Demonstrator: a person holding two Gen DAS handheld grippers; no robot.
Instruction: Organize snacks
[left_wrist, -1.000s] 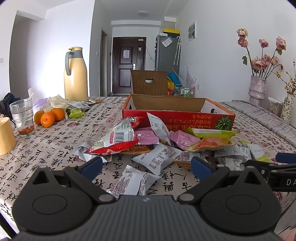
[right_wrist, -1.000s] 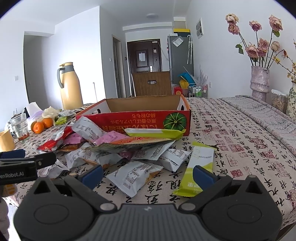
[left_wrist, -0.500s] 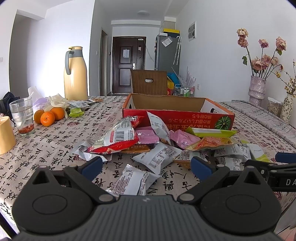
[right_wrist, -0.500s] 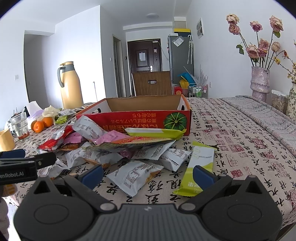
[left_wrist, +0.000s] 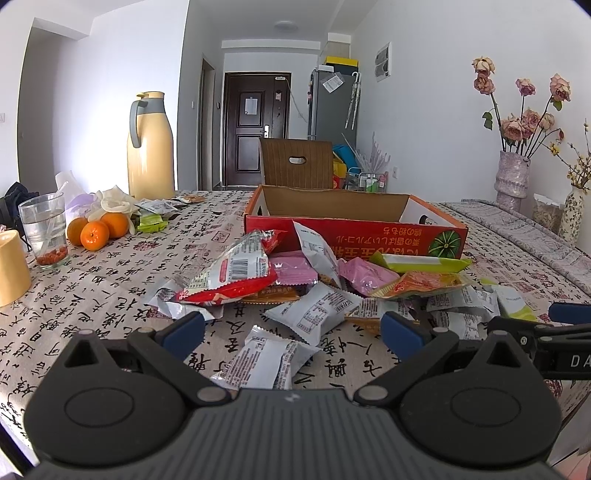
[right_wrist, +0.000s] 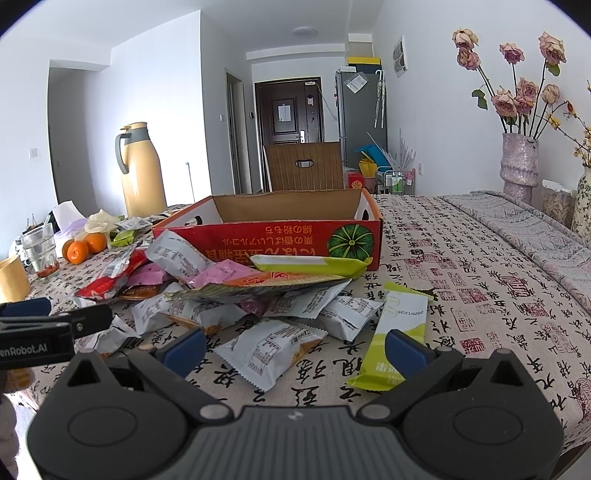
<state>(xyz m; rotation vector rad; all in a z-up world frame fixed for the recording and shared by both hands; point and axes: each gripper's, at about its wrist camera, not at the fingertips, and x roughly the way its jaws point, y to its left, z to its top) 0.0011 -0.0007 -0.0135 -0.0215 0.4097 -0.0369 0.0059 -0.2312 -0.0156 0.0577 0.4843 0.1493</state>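
Patterned tablecloth w/ snack pile at 12 o'clock, just before empty red box. We hold left gripper & right gripper wide, empty; best start w/ nearest loose white packet, lifting clear into box.

Snack packets heaped before empty red box.

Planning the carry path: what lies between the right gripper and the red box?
In the right wrist view, a heap of snack packets lies between the right gripper and red box.

Glossy foil snack packets, matt cardboard box
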